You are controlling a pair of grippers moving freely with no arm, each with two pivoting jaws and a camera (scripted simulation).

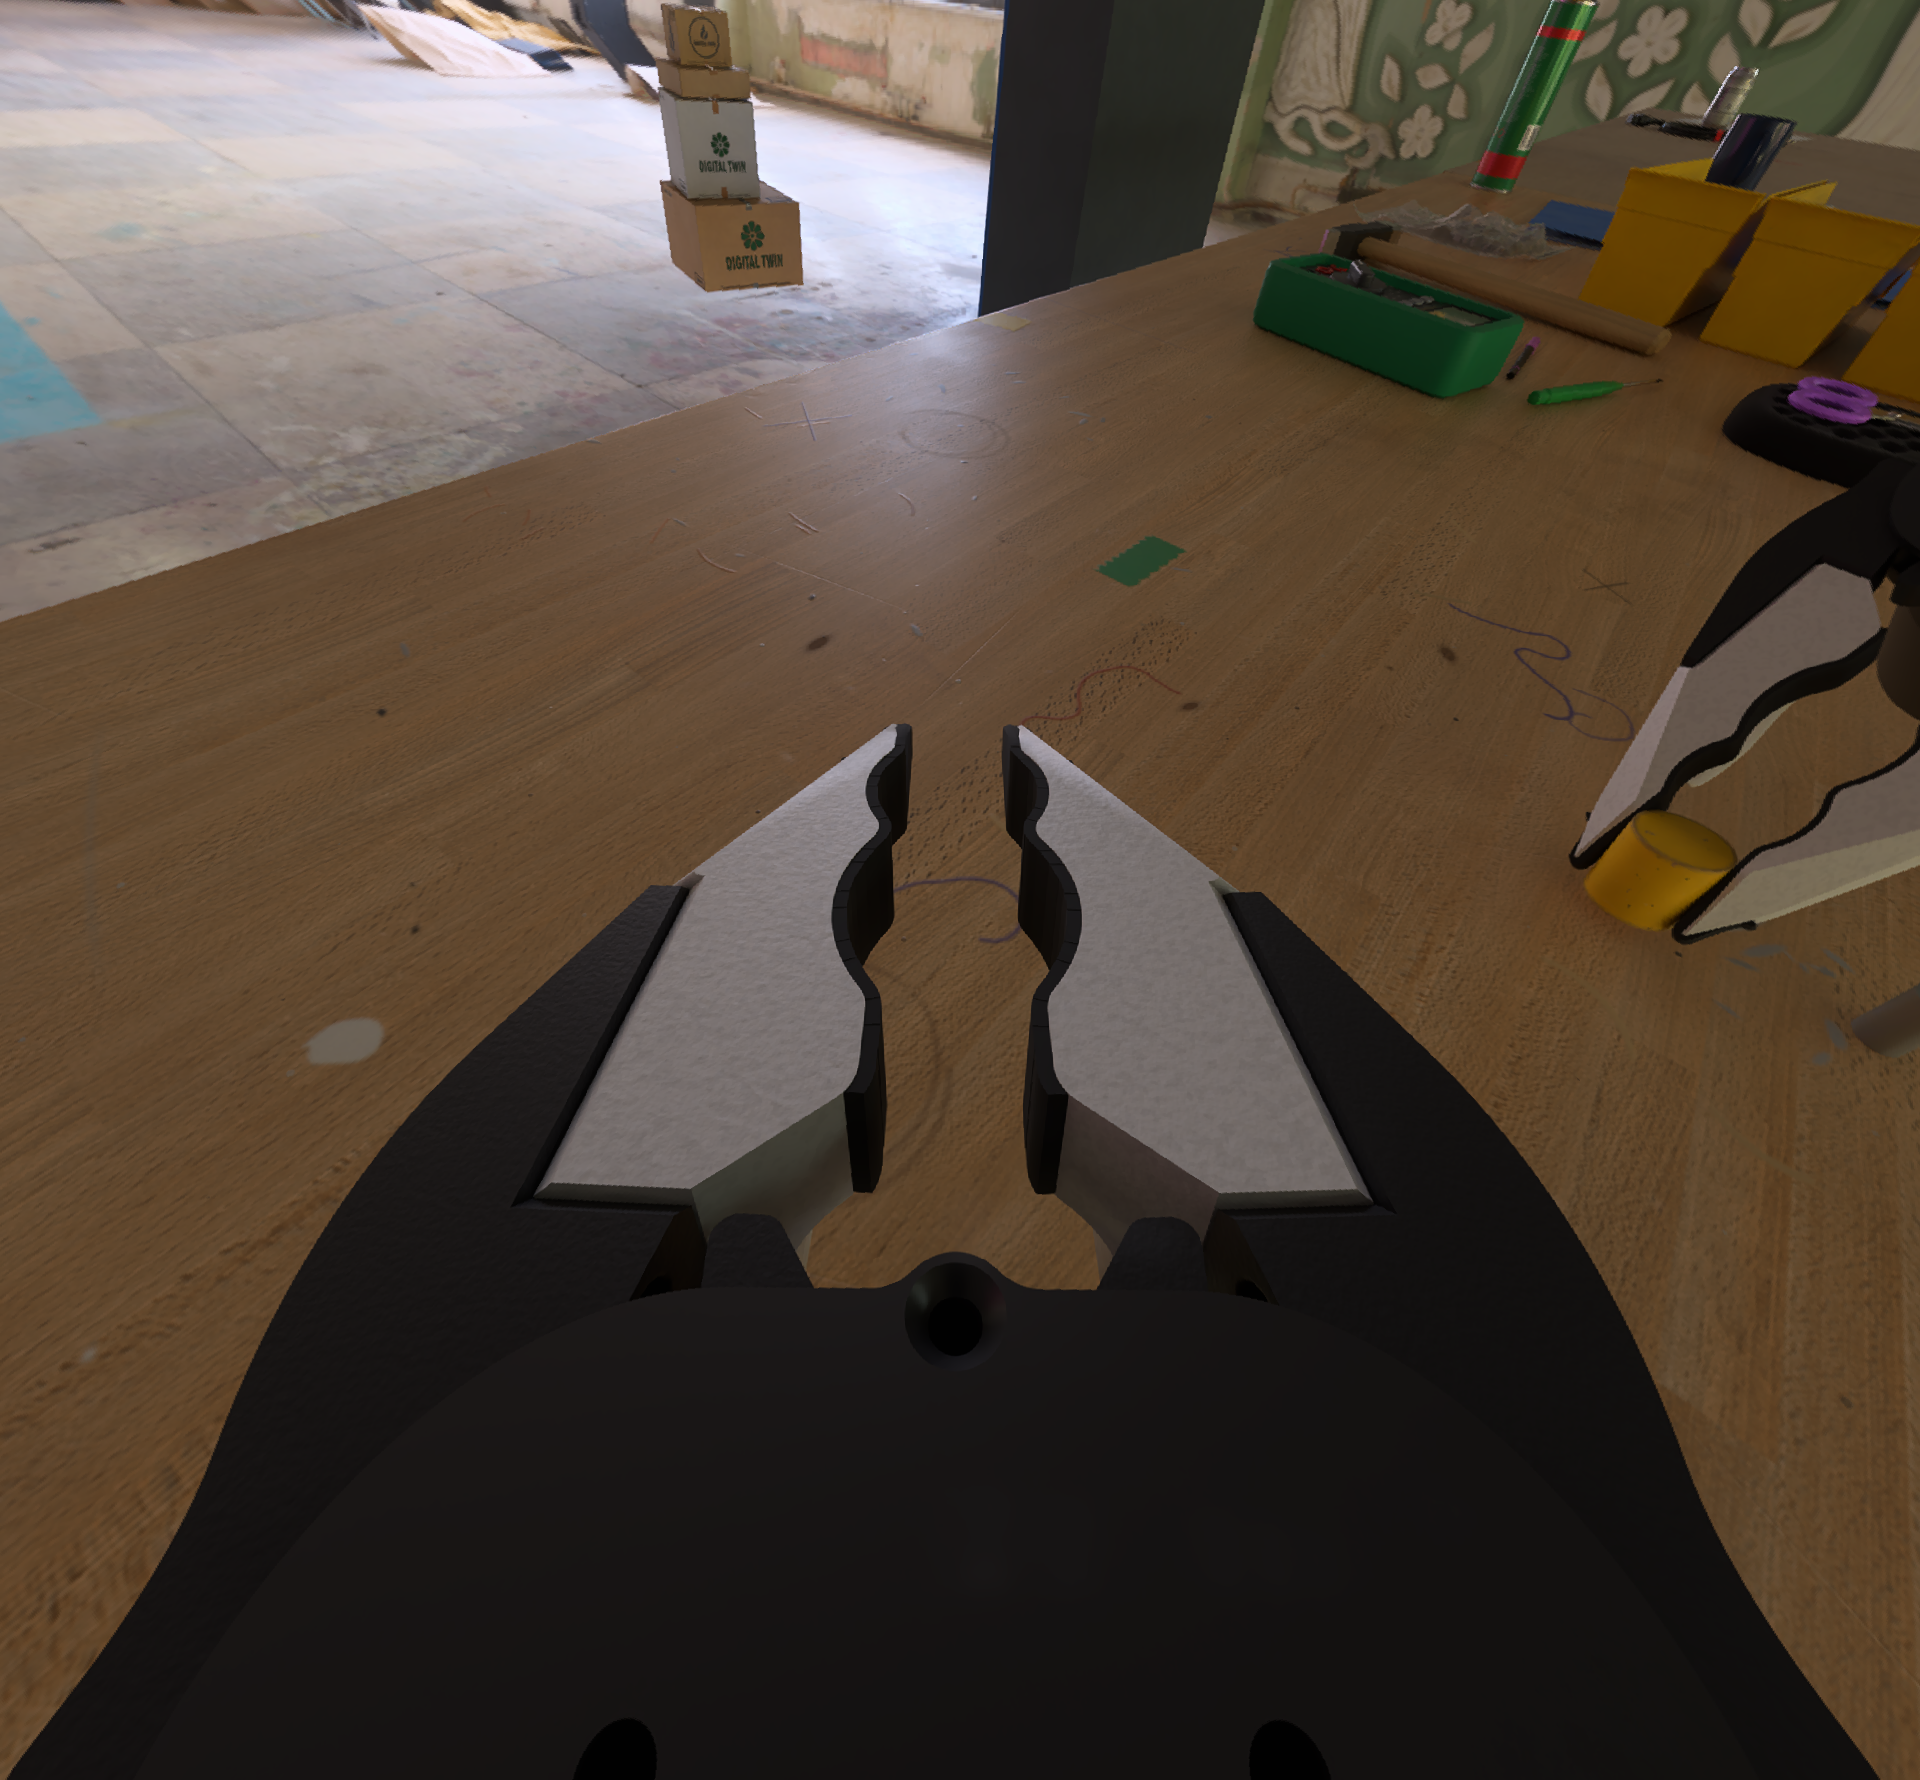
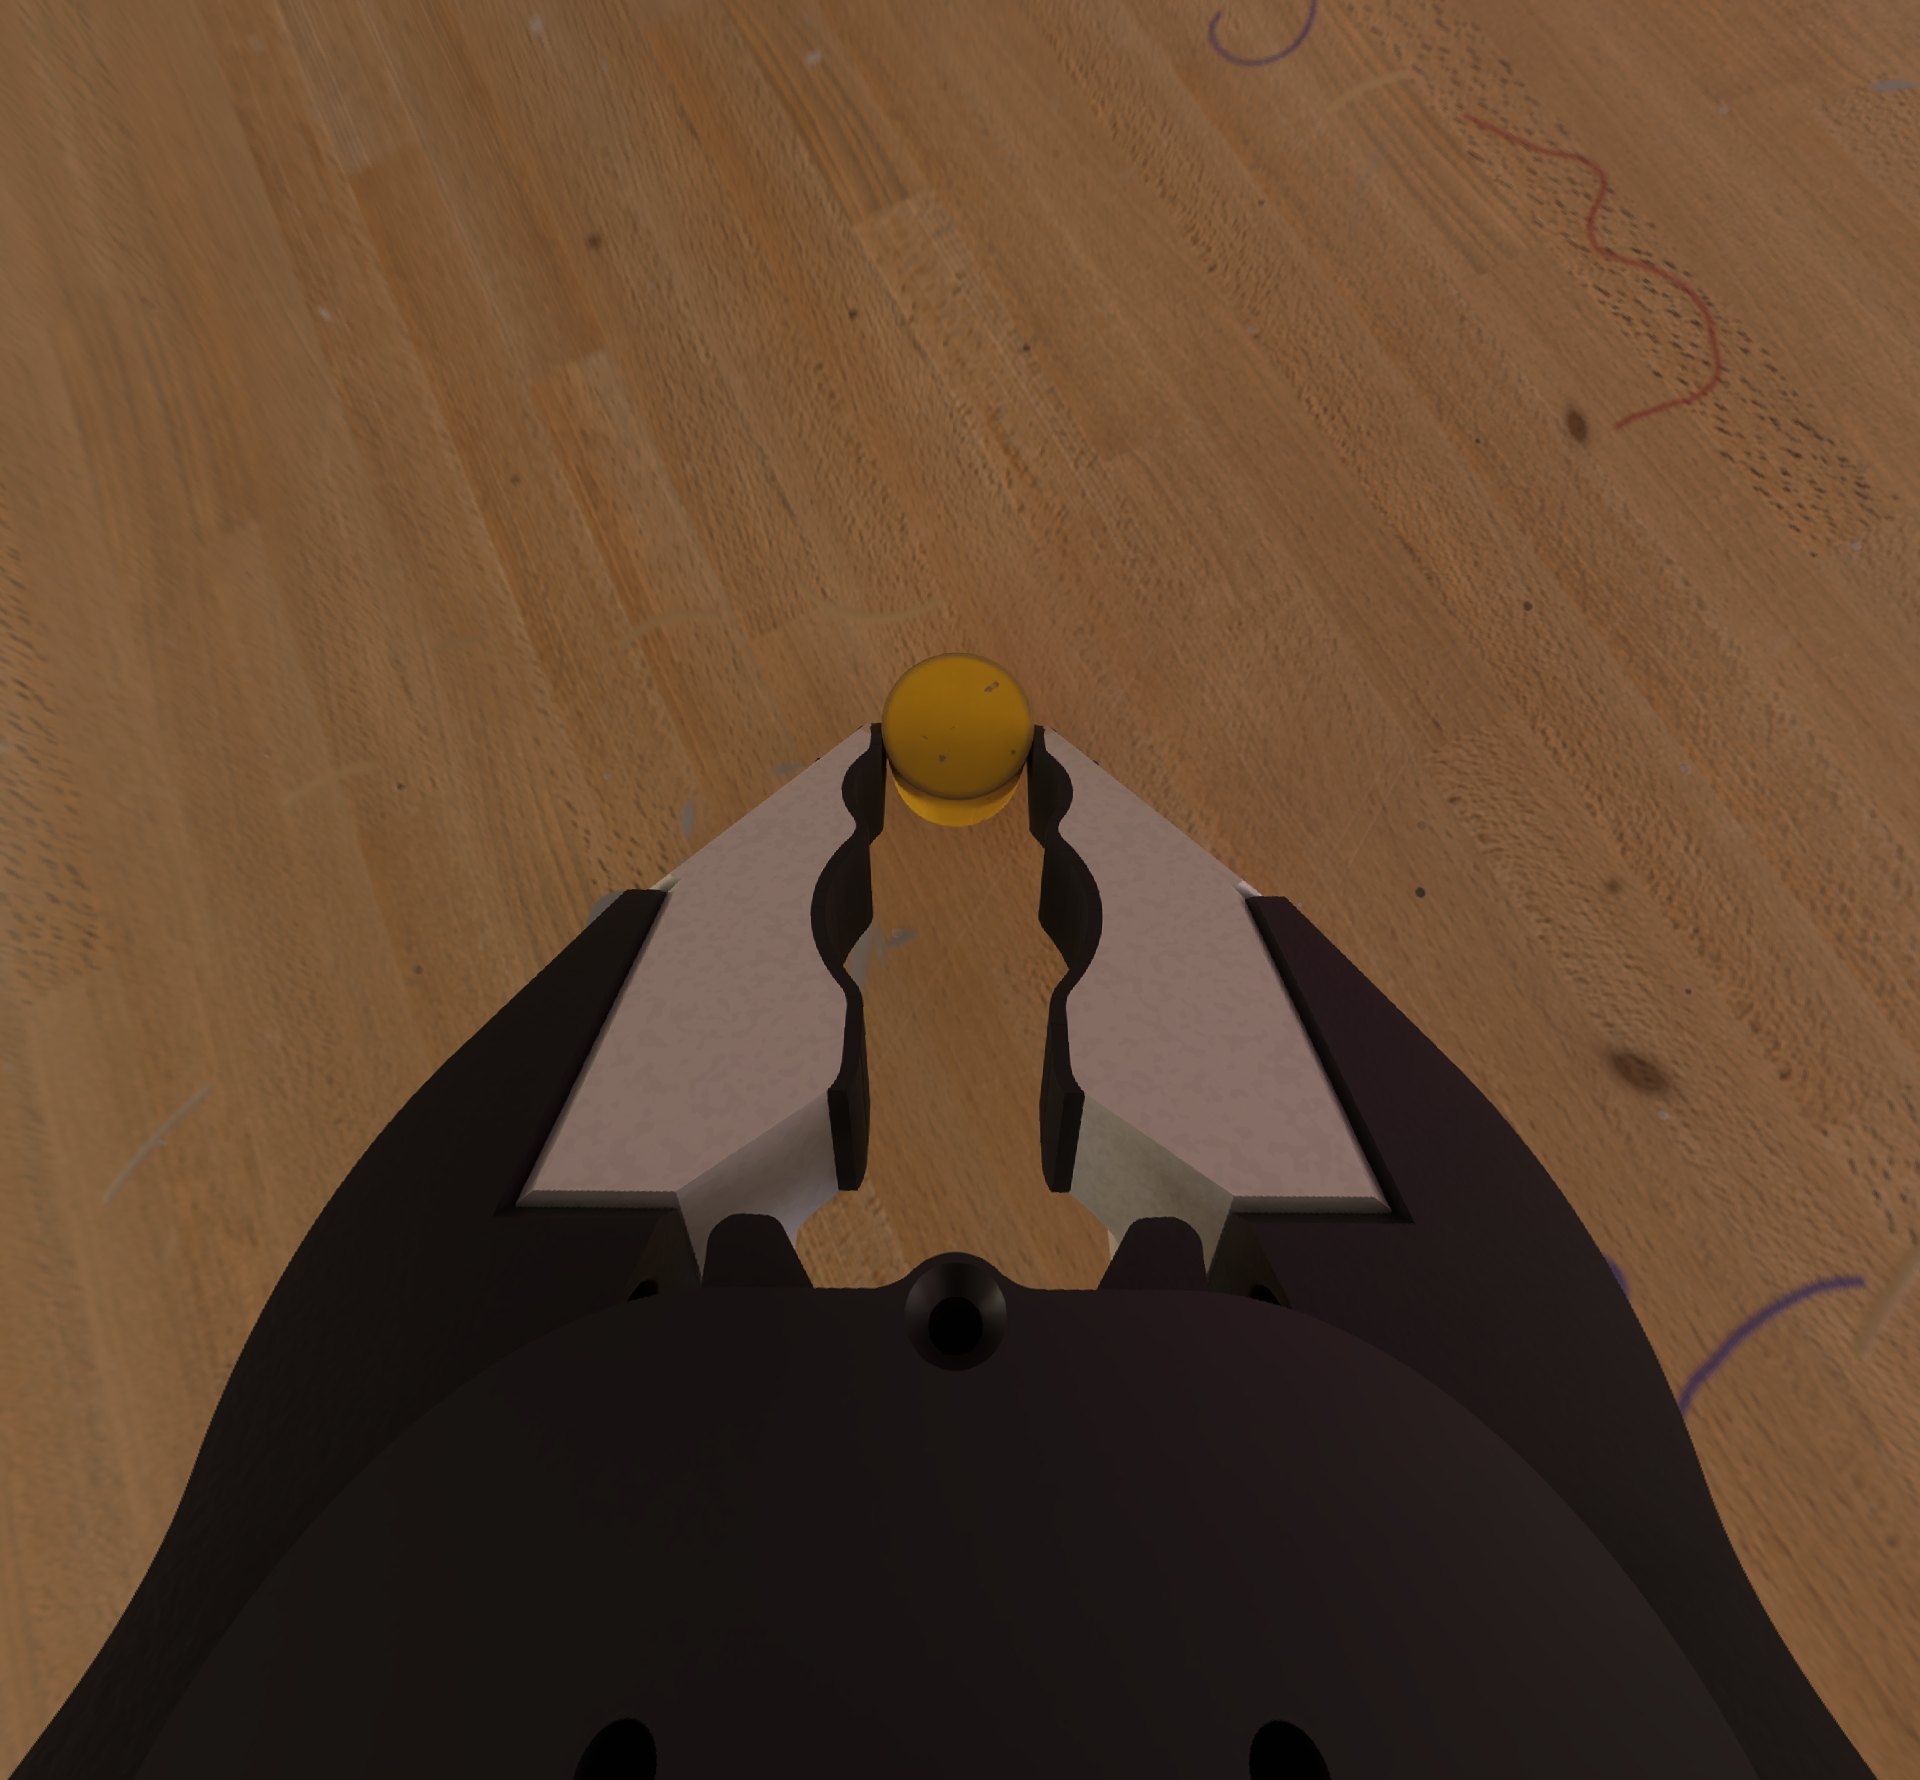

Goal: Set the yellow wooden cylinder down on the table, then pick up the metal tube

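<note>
The yellow wooden cylinder [image 2: 956,728] sits between the fingertips of my right gripper [image 2: 956,743], which is shut on it and points down at the wooden table [image 2: 623,380]. In the left wrist view the right gripper [image 1: 1640,899] holds the cylinder [image 1: 1657,883] upright, at or just above the table top at the right. A grey metal piece [image 1: 1891,1029], perhaps the tube, shows cut off at the right edge. My left gripper [image 1: 958,738] is open with a narrow gap, empty, low over the table.
At the far right of the table stand a green tray [image 1: 1387,328], a hammer [image 1: 1507,296], yellow boxes [image 1: 1745,265], a green spray can [image 1: 1538,68] and a black holder with purple scissors [image 1: 1818,411]. The table edge [image 1: 520,504] runs along the left.
</note>
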